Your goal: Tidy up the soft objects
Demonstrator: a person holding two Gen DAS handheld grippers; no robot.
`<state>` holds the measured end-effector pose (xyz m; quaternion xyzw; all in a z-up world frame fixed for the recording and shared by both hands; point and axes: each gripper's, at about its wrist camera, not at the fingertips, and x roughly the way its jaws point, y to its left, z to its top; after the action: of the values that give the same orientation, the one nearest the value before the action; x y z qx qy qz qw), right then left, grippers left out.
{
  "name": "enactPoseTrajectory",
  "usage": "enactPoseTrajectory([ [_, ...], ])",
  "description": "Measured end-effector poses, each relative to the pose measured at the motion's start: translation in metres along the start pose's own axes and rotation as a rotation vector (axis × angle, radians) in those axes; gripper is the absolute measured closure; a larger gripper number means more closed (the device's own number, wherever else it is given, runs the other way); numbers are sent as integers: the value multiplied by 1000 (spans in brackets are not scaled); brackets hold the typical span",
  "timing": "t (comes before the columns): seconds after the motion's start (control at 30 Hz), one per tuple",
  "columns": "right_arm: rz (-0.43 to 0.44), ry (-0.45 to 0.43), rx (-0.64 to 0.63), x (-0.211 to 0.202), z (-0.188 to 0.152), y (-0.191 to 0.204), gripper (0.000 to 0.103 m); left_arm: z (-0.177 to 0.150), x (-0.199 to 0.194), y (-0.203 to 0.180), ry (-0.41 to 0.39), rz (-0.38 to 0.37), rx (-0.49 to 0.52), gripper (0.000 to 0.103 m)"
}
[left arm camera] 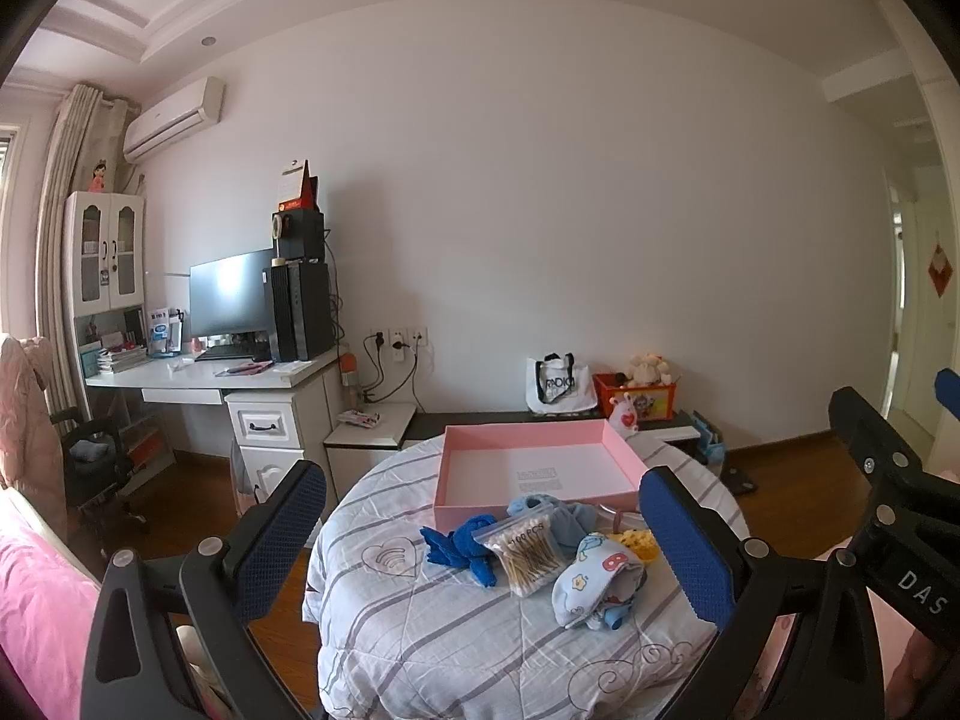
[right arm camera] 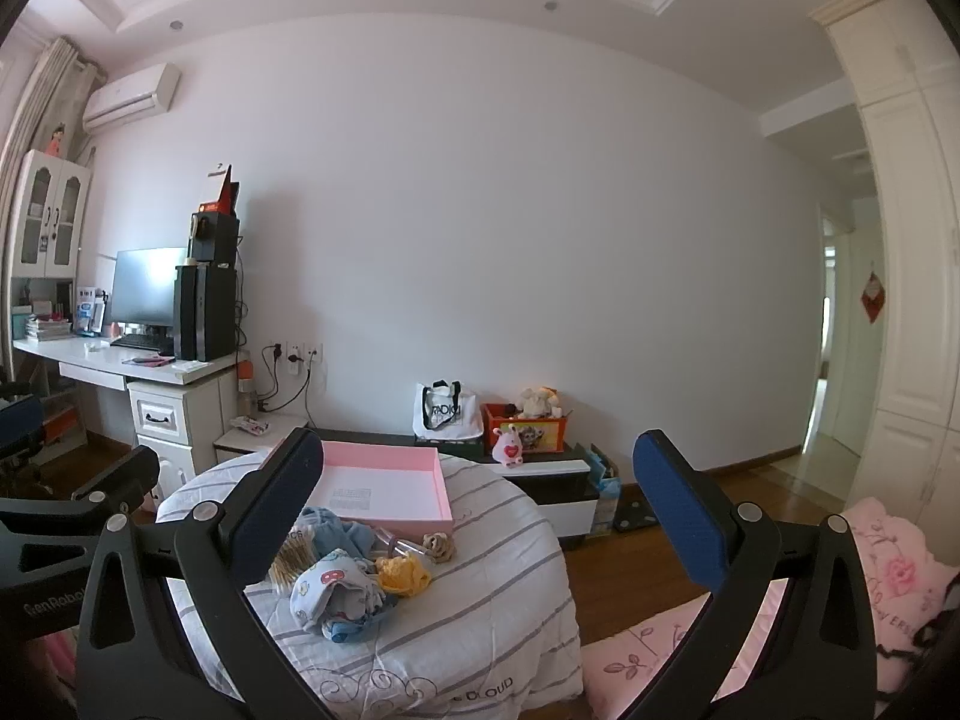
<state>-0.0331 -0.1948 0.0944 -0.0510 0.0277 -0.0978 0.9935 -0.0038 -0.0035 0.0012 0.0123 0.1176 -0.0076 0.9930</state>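
Soft clothes [left arm camera: 591, 582] heaped beside cotton swabs [left arm camera: 525, 552], just before pink tray [left arm camera: 540, 468]. Left hand-held gripper [left arm camera: 480, 546] spread wide, empty. Right hand-held gripper [right arm camera: 474, 516] likewise spread.

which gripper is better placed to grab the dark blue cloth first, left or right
Probably the left. The left gripper is open and its fingers frame the crumpled dark blue cloth beside the empty pink tray. In the right wrist view, the open right gripper has the cloth hidden behind a finger.
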Motion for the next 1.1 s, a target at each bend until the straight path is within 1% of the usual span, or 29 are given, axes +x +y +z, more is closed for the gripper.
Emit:
enactPoseTrajectory([
  [1.1,1,3,1,1,-1,0,0,-2,0,2,4,1,-2,0],
])
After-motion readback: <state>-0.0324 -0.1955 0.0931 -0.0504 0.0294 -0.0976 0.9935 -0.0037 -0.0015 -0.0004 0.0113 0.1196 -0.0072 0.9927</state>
